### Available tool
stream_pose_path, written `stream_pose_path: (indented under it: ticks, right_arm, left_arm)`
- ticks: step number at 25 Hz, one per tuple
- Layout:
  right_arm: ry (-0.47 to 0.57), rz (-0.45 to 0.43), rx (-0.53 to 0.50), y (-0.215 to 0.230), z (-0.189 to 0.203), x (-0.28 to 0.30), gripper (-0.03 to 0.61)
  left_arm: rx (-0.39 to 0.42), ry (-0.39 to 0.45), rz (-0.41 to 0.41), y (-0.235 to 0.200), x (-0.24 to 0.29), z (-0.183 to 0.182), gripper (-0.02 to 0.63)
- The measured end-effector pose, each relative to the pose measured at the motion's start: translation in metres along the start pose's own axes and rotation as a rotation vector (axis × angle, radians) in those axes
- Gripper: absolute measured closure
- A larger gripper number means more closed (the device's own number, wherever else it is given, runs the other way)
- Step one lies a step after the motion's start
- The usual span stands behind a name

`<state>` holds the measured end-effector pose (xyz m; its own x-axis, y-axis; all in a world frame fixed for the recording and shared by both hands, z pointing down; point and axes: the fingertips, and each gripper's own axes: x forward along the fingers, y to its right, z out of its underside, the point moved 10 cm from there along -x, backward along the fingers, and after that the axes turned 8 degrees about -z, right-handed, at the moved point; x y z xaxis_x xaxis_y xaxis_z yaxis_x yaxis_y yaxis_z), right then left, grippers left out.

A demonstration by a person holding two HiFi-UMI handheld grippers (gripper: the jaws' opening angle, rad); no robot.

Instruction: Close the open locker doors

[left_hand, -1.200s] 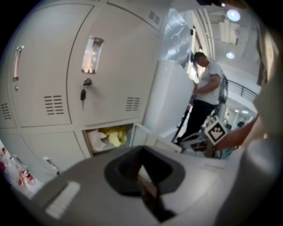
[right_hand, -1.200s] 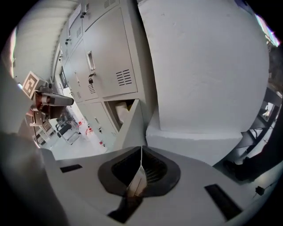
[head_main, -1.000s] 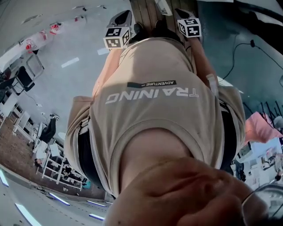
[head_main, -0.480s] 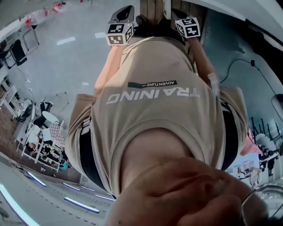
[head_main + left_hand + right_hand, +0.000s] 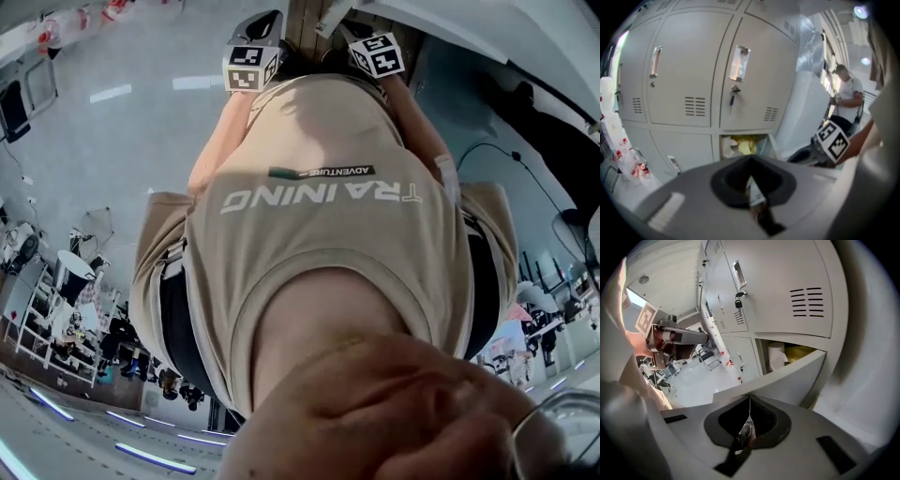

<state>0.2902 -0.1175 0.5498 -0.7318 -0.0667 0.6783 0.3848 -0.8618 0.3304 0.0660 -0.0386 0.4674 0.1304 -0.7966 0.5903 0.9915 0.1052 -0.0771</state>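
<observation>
Grey steel locker bank (image 5: 693, 70) fills the upper part of both gripper views, and the upper doors all sit flush.

- **Open door:** one lower door (image 5: 787, 378) is open. In the right gripper view it runs across mid-frame, swung out toward the camera. The hinge looks to be at frame right and the free edge at frame left.
- **Contents:** behind it, the open compartment (image 5: 760, 357) holds a white roll (image 5: 777, 356) and a yellow bundle (image 5: 801, 352).
- **Left tongs (image 5: 751, 183):** jaws are pressed together with nothing between them.
- **Right tongs (image 5: 750, 411):** same, closed and empty.
- **Why closed:** my read is that a door push needs no grip, and a shut tip makes a stiffer pusher.
- **Positions:** the right tongs sit low, close under the door's outer face. I can't tell whether they touch it. The left tongs sit further back, aimed at the bank with the open compartment at centre frame. They look like the spare, not the working tool.
- **Head view:** little use. It is mostly beige shirt (image 5: 319, 216), with only the two marker cubes visible at the top edge.
- **Background:** a person (image 5: 846, 93) stands at the right of the left gripper view, well apart from the lockers.
- **Progress:** the close hasn't happened, since the door is well off its frame.
- **Next move:** press on the free edge and swing it in until flush.
- **Risk:** the roll or bundle may stop the door seating. I can't tell whether either sticks out past the frame.
</observation>
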Motion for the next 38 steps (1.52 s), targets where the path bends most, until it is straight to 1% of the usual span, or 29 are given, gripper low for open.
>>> stream_pose_path:
  ticks: [3,6,8,12,16,22,25,26,29,32,34,38]
  right_arm:
    - [-0.016,-0.018,-0.004,-0.008,-0.015,0.012,0.563]
    - [0.000,-0.019,0.060,-0.005,-0.027,0.029,0.563]
    - [0.013,0.005,0.097,-0.002,-0.033,0.044,0.563]
    - [0.016,0.088,0.116,0.008,-0.049,0.070,0.565]
    - [0.012,0.101,0.132,0.015,-0.062,0.078,0.563]
    - [0.021,0.091,0.112,0.020,-0.082,0.094,0.563]
    - [0.021,0.070,0.099,0.031,-0.090,0.105,0.563]
    - [0.011,0.067,0.079,0.036,-0.093,0.109,0.563]
    - [-0.048,0.065,-0.024,0.042,-0.102,0.125,0.563]
    - [-0.067,0.040,-0.075,0.042,-0.107,0.140,0.563]
    - [-0.083,0.039,-0.080,0.050,-0.108,0.146,0.563]
    - [-0.082,0.045,-0.019,0.071,-0.109,0.156,0.563]
  left_arm:
    - [-0.002,0.010,0.013,-0.017,0.002,0.001,0.618]
    - [-0.001,0.016,0.021,-0.034,0.006,0.006,0.618]
    - [-0.012,0.025,0.022,-0.050,0.006,0.012,0.618]
    - [-0.014,0.023,0.018,-0.079,0.004,0.021,0.618]
    - [-0.019,0.022,-0.008,-0.091,-0.007,0.021,0.617]
    - [-0.072,0.020,-0.060,-0.108,-0.009,0.031,0.618]
    - [-0.092,0.021,-0.080,-0.110,-0.005,0.027,0.618]
    - [-0.098,0.023,-0.085,-0.110,-0.003,0.025,0.618]
    - [-0.103,0.016,-0.095,-0.115,0.003,0.024,0.618]
    - [-0.104,0.017,-0.111,-0.117,0.000,0.023,0.618]
    - [-0.110,0.028,-0.127,-0.115,-0.001,0.019,0.618]
    - [-0.103,0.032,-0.149,-0.115,0.007,0.016,0.618]
